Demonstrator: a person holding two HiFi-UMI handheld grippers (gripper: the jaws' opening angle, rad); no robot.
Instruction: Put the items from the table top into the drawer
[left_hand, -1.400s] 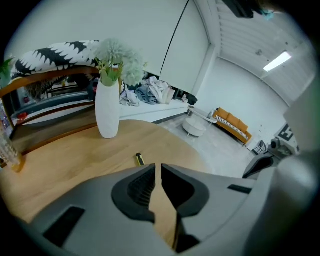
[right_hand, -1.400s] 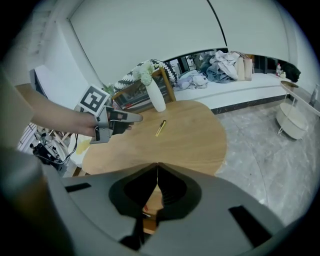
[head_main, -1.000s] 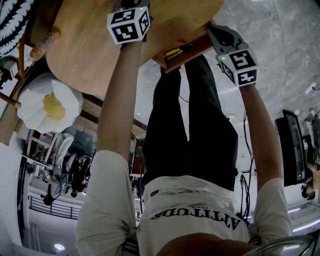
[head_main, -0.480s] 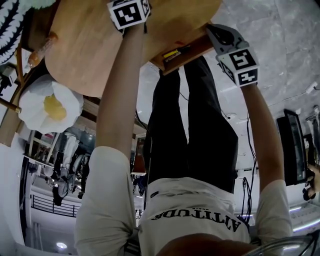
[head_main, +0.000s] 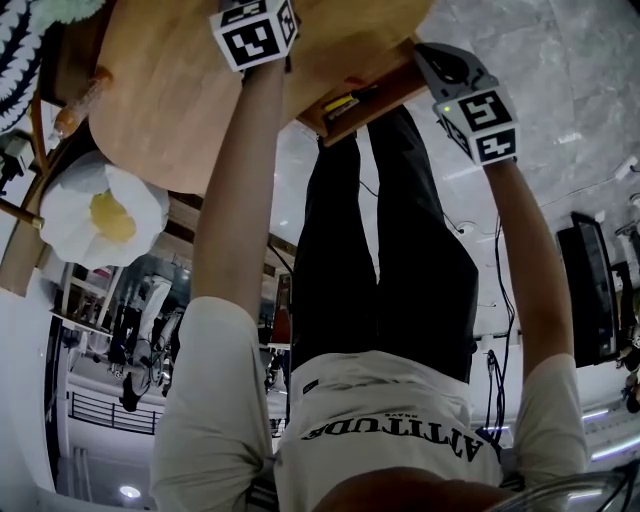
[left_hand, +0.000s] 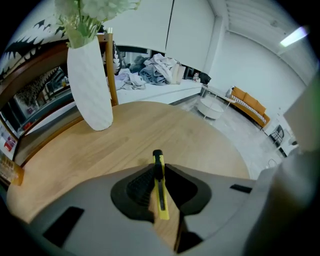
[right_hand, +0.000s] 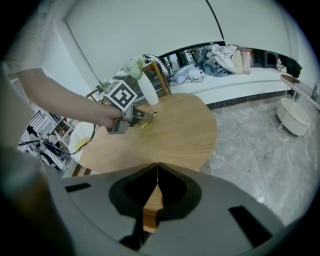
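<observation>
The left gripper (left_hand: 158, 169), its jaws just now closing, grasps a yellow utility knife (left_hand: 161, 200) over the round wooden table (left_hand: 150, 125). The right gripper (right_hand: 157, 170) is clenched on nothing beside the open drawer (head_main: 362, 100) at the table's edge.

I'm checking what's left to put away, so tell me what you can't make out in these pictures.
Drawer inside: head view shows only a sliver below the table edge.
Left tongs, jaws just closing with the yellow knife pinched between them: tips cut off by head view's top edge.
Near table top: left gripper view, the tongs' body covers it.
Orange thing at table rim: too small, head view.
</observation>
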